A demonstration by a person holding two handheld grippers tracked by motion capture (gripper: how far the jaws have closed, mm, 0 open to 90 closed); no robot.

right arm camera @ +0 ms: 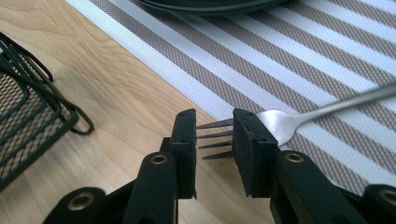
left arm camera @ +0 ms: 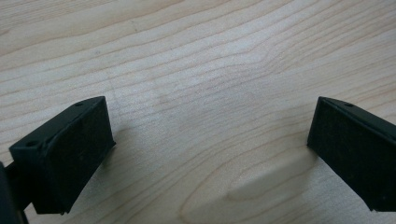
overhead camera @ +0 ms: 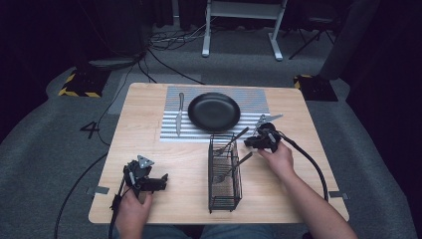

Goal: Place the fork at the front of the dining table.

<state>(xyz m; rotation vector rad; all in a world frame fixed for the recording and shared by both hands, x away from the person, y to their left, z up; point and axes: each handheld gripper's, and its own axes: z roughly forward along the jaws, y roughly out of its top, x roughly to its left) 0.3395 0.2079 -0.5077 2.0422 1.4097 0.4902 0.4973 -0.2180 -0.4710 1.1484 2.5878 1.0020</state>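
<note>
A silver fork (right arm camera: 285,123) lies on the striped placemat (right arm camera: 327,60) with its tines pointing toward the wooden table. In the right gripper view my right gripper (right arm camera: 215,135) is low over it, jaws narrow. The tines cross the gap between the two pads, and I see no pad pressing on them. From above, that gripper (overhead camera: 251,142) sits at the placemat's near right corner, beside the black wire caddy (overhead camera: 211,149). My left gripper (overhead camera: 158,183) rests at the table's near left. Its jaws stand wide open (left arm camera: 210,144) over bare wood.
A black plate (overhead camera: 214,111) sits mid-placemat with a knife (overhead camera: 179,115) to its left. The wire caddy holds a few utensils (overhead camera: 234,167) whose handles stick out toward the right gripper. A cable (overhead camera: 308,159) trails from the right gripper along the forearm.
</note>
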